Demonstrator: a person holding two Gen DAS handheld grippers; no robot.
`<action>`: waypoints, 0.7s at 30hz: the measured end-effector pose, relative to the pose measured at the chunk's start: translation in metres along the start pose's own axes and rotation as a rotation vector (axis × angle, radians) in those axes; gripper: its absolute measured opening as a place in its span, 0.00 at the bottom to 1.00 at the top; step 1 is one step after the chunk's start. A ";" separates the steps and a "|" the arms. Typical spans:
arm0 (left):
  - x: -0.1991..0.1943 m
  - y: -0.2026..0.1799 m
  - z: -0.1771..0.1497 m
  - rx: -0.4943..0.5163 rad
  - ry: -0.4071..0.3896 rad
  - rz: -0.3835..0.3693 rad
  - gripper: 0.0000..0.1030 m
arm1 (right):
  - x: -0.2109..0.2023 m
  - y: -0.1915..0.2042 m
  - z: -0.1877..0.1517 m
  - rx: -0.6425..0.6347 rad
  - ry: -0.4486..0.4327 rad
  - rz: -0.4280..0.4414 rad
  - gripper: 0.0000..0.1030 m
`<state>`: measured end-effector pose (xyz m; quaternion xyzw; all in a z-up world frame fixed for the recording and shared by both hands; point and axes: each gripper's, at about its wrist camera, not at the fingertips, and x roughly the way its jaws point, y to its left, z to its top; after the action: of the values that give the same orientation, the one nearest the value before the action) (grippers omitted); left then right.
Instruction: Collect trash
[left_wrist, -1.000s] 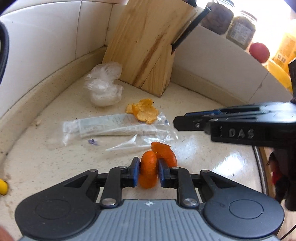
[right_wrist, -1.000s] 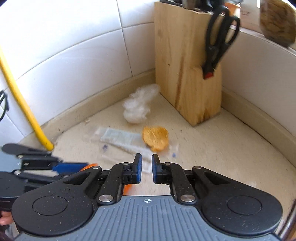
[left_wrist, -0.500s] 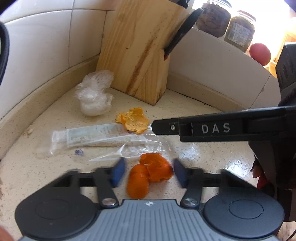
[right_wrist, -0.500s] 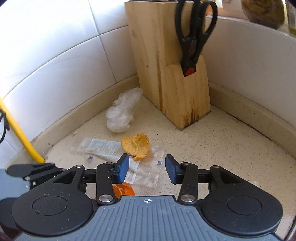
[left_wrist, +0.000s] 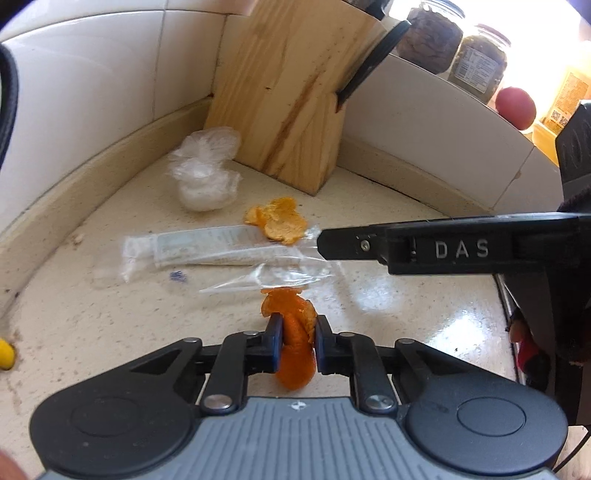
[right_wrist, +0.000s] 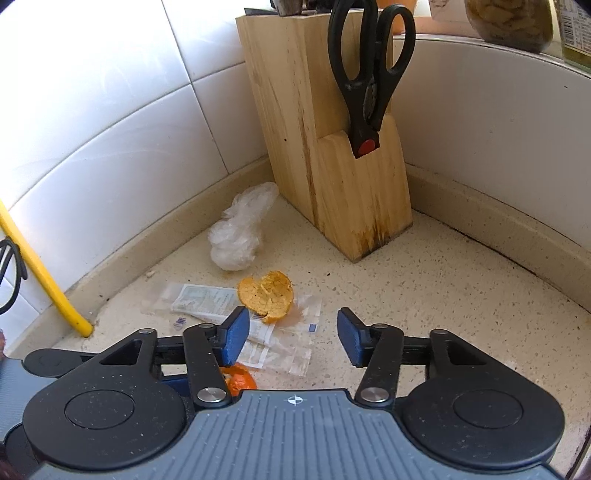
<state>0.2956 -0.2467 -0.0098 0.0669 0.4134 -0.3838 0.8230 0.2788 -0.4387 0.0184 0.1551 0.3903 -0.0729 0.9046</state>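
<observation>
Half a second ago the left gripper's jaws stood wide apart around the bright orange peel; they have just been closing and now pinch it, the blue pads pressing its sides. Meanwhile the right gripper's jaws, nearly together a second ago, have just been opening and now stand well apart with nothing gripped, only the clear plastic wrapper on the counter showing between them.

Taking the wooden knife block as the landmark: it stands in the tiled corner of the speckled countertop, black scissors slotted in its front. A crumpled clear plastic bag lies just beside the block's left foot. In front of the block, a paler dried orange peel rests on the wrapper's far edge. A printed paper packet lies in that wrapper, to the left of the dried peel. The held bright peel is nearest the cameras, farther from the block than the wrapper. From the left wrist, the right gripper's finger reaches in from the right, its tip over the wrapper's end beside the dried peel.
</observation>
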 end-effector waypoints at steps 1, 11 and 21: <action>-0.001 0.001 -0.001 0.004 -0.002 0.007 0.14 | -0.001 0.000 -0.001 0.003 0.000 0.005 0.60; -0.027 0.017 -0.009 -0.005 -0.034 0.047 0.13 | 0.009 0.017 0.003 -0.034 0.020 0.015 0.61; -0.058 0.021 -0.029 -0.003 -0.035 0.106 0.13 | -0.003 0.036 -0.012 -0.030 0.056 0.036 0.62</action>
<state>0.2702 -0.1862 0.0098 0.0807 0.3952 -0.3404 0.8494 0.2777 -0.4005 0.0207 0.1503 0.4137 -0.0465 0.8967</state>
